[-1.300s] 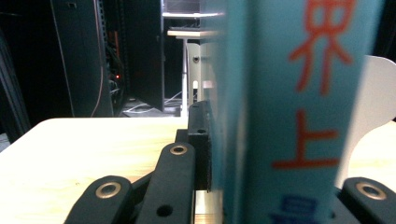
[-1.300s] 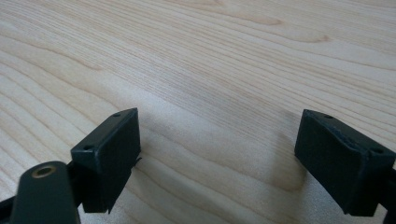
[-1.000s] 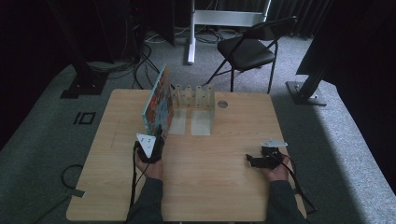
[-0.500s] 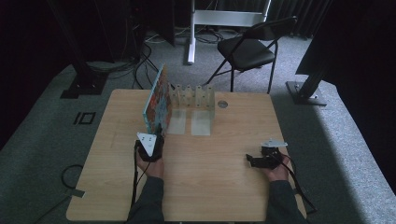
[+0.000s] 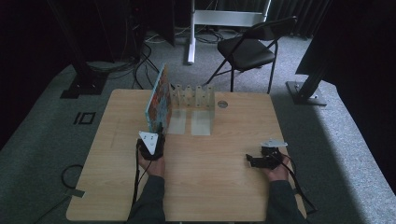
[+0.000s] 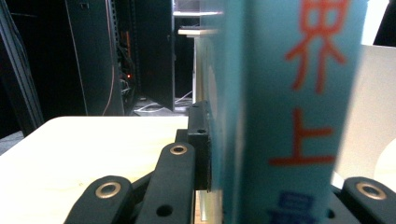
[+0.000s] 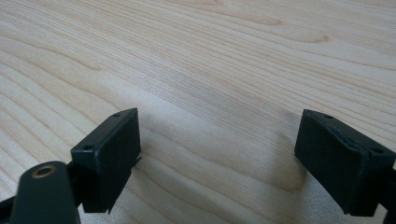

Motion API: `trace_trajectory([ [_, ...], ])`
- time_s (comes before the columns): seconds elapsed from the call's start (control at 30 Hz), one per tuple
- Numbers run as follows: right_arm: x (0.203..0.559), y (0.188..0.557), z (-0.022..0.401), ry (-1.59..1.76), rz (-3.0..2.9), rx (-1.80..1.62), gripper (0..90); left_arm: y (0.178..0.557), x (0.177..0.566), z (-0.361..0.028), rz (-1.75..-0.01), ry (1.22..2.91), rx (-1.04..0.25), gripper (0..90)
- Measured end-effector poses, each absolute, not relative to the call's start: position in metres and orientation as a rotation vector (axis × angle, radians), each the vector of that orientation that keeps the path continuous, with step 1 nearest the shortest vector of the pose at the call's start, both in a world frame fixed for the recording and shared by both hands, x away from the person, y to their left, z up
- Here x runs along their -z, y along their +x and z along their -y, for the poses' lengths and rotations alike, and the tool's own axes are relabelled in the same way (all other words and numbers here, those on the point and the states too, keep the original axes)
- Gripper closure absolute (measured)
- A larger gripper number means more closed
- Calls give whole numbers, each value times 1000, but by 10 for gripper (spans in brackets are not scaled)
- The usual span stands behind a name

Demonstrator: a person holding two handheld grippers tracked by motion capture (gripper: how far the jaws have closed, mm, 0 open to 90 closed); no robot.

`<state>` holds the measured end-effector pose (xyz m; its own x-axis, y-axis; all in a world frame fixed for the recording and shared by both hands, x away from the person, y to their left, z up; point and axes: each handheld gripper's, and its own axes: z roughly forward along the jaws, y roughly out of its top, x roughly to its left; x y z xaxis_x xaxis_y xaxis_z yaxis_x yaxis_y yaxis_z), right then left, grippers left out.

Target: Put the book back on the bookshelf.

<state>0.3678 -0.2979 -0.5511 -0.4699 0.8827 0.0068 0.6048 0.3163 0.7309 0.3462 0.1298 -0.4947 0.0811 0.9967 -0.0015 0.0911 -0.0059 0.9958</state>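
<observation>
In the left gripper view, a teal book (image 6: 289,112) is standing upright right in front of the camera, its spine showing large red Chinese characters, 界 above 上, with blurred blue writing below that is too soft to read. The left claw (image 6: 261,186) is clamping on this book, one black jaw pressing flat against its left face and the other jaw's base showing at the bottom right beyond the spine. From the high view, the left claw (image 5: 156,135) is sitting just below the book (image 5: 156,100), gripping its near lower edge, while the book is standing on edge on the bench (image 5: 210,186) with its colourful patterned cover facing left; no words on that cover are legible there. The book's far end is lying just beside the left end of a clear rack (image 5: 194,95) with upright dividers, which is standing toward the far middle of the bench. The right claw (image 5: 254,161) is resting well apart from the book, near the right edge of the bench, and in the right gripper view its jaws (image 7: 217,154) are standing wide apart over bare wood grain with nothing between them. Beyond the bench, a black folding chair (image 5: 247,49) is standing on the grey carpet
</observation>
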Motion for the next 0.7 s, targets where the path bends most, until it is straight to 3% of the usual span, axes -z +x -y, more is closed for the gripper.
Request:
trace_trajectory([
  [0.7, 551, 368, 298, 1319, -2196, -957, 140, 349, 498, -128, -1209, 1323, -1121, 810],
])
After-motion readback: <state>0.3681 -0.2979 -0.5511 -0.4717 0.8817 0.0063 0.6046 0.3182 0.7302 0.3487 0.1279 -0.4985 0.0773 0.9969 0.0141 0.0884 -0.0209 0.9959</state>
